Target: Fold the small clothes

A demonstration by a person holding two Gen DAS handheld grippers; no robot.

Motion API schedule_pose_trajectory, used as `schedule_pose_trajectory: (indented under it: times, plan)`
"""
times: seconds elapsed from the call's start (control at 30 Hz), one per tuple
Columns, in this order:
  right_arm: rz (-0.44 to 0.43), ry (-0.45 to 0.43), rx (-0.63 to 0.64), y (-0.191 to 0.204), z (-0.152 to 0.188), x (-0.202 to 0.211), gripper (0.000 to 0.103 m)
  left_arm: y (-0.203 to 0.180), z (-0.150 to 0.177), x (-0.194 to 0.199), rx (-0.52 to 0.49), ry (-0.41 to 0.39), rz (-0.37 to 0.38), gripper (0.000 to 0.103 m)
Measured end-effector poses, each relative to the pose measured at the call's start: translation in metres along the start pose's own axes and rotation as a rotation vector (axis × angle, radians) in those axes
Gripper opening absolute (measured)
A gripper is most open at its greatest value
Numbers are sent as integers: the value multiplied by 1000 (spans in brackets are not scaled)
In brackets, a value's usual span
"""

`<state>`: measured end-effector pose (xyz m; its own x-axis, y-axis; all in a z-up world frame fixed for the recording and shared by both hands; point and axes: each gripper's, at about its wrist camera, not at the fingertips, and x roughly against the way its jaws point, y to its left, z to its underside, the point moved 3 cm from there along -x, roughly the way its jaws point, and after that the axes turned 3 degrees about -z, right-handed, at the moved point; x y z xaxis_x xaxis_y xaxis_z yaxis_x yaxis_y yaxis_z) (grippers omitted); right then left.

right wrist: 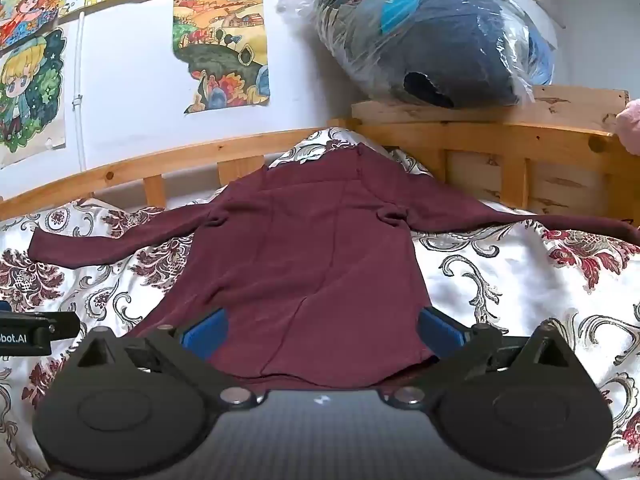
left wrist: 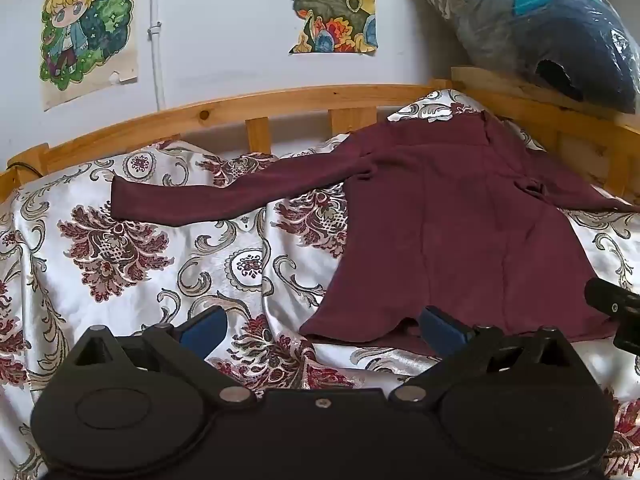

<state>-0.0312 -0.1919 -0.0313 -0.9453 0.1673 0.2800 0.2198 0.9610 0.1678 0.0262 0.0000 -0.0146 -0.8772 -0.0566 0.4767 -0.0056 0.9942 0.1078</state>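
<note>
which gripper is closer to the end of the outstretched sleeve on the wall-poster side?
Left. The left gripper sits by the maroon top's hem corner on that sleeve's side. The right gripper straddles the hem's other end, farther away. Both open.

1. Wooden bed frame (right wrist: 248, 148) with slatted pine rail, set against white wall.
2. Satin bedspread (left wrist: 132, 248), white with maroon and grey floral scrollwork, rumpled, covering the bed.
3. Maroon long-sleeved top (right wrist: 316, 248), laid flat on bedspread, sleeves spread out to both sides, hem nearest the cameras.
</note>
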Motion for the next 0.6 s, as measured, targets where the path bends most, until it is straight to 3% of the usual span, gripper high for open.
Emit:
schedule_pose_trajectory:
  times: [0.6]
  plan:
    - [-10, 4, 6, -2, -2, -3, 103, 0, 2, -5, 19, 28, 8, 102]
